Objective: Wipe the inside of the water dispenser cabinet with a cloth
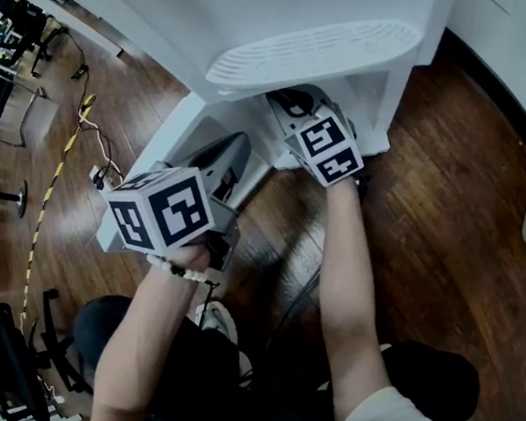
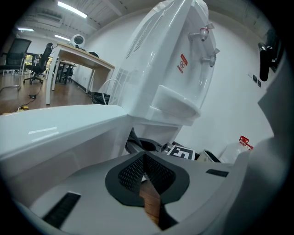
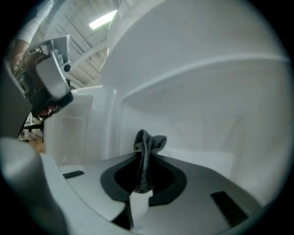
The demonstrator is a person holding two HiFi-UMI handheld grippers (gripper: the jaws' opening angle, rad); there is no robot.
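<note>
Down at the foot of the water dispenser (image 1: 295, 10), low over the wooden floor (image 1: 452, 208), the person was crouched with both arms stretched forward. The right hand-held gripper (image 3: 143, 160) was reached into the cabinet (image 3: 197, 124), jaws clenched on the grey cloth (image 3: 149, 140), with a bunched tuft poking out past the tips. It was white walls all round in the right gripper view. The cloth looked close to the back wall, though I couldn't tell whether it was touching.

The left hand-held gripper (image 2: 145, 157) sat outside, just beside the open cabinet door (image 2: 55, 128). Its jaws were pressed together on nothing, only floorboards showing in the gap beneath them. In the head view the drip tray (image 1: 309, 54) overhung the opening, so the cloth was out of sight there.

By my reading, the wipe was the step in hand, with little sign of how much was done. To do it well, that tuft wanted pressing flat against the wall so the cloth, not the hard jaw tips, met the plastic. Long overlapping strokes from the back toward the opening would suit, then the side walls and the cabinet's floor. The grip had to be firm, since so little cloth stuck out that it could slip free. The left one would do best steadying the door clear of the working arm.
</note>
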